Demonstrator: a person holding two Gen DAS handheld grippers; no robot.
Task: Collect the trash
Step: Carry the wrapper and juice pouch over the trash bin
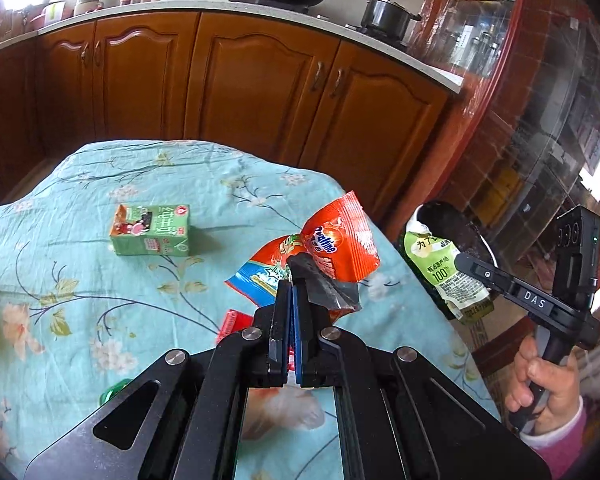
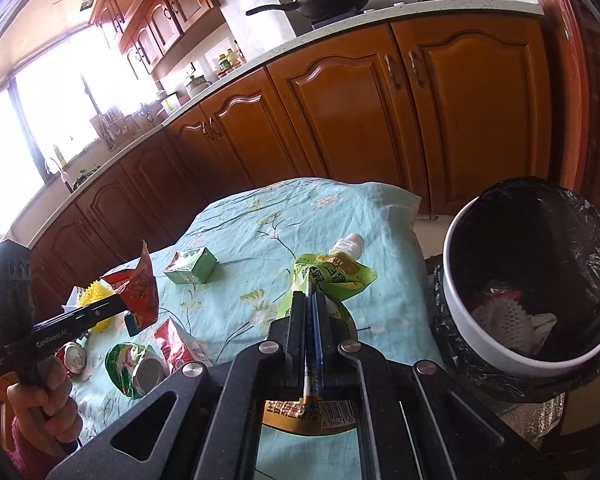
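My left gripper (image 1: 293,280) is shut on an orange snack wrapper (image 1: 340,244) and holds it above the table's right side; it also shows in the right wrist view (image 2: 138,280). My right gripper (image 2: 311,300) is shut on a green spouted drink pouch (image 2: 332,276), held near the table's right edge; the pouch also shows in the left wrist view (image 1: 440,272). A white trash bin (image 2: 460,320) with a black liner stands right of the table, with white foam netting inside.
On the floral cloth (image 1: 100,180) lie a green milk carton (image 1: 152,230), a red wrapper (image 2: 176,346), a crushed green can (image 2: 136,368), a red can (image 2: 74,356) and a yellow spiky ball (image 2: 94,296). Wooden kitchen cabinets (image 1: 260,92) stand behind.
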